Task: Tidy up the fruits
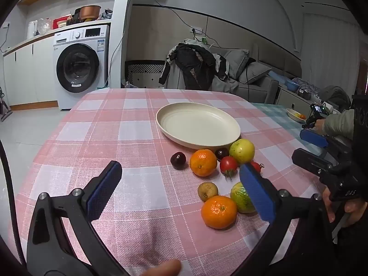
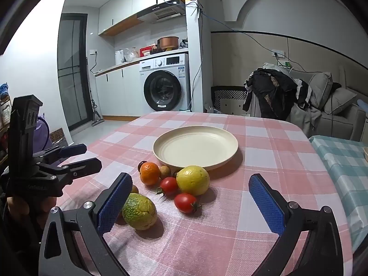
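Right wrist view: cream plate point(image 2: 195, 146) holds nothing, fruits point(image 2: 170, 186) beside it, both jaws spread.

Table point(image 2: 264, 142), covered in pink-and-white check cloth. Directly on it:
- cream plate point(image 2: 195, 147), empty, well beyond the fingertips;
- yellow-green fruit point(image 2: 193, 179) touching the plate's near rim;
- two tomatoes point(image 2: 169, 185) just in front of it, between the right pair of fingers;
- mandarin point(image 2: 149, 173), dark cherry point(image 1: 178, 159), brown longan point(image 1: 207, 191);
- second mandarin point(image 1: 219, 211);
- mottled green fruit point(image 2: 139, 211), against the right gripper's left finger.
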Tool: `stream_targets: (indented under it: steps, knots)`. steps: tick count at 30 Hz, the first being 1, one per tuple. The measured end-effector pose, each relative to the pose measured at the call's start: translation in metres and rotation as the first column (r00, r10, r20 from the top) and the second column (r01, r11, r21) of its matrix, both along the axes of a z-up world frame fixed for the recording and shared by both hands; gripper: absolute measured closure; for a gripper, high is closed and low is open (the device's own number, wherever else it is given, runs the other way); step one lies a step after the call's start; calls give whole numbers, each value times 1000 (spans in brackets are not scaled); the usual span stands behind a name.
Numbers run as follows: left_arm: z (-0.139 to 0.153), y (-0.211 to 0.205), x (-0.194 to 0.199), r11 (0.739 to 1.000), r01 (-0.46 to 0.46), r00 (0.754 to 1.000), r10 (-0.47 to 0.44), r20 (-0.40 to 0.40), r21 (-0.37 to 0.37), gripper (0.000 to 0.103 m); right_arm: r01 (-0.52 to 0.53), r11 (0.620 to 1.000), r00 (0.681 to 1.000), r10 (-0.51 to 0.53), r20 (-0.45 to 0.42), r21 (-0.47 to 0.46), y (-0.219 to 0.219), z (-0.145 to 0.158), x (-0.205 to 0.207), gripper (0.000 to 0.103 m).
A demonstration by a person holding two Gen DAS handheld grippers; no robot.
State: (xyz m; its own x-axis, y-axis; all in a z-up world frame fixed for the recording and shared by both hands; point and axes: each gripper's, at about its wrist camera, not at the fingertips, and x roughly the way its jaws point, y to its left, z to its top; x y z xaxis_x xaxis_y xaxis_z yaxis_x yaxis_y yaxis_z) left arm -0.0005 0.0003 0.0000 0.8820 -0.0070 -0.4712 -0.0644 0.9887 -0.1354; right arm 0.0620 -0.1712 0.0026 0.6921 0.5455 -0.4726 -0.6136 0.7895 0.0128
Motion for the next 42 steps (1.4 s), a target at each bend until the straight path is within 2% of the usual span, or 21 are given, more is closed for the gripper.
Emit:
stream_targets:
  steps: [18, 42]
  knots:
    - [6, 7, -9, 1000, 1, 1000, -1, -7, -2, 1, -6, 1000, 1000, 6, -1, -8, 1, 1, -1, 0]
    - [0, 1, 0, 1000, -6, 1000, 6, -10, 4, 1, -8, 1000, 1000, 8, 1, -13, 1, 1, -1, 0]
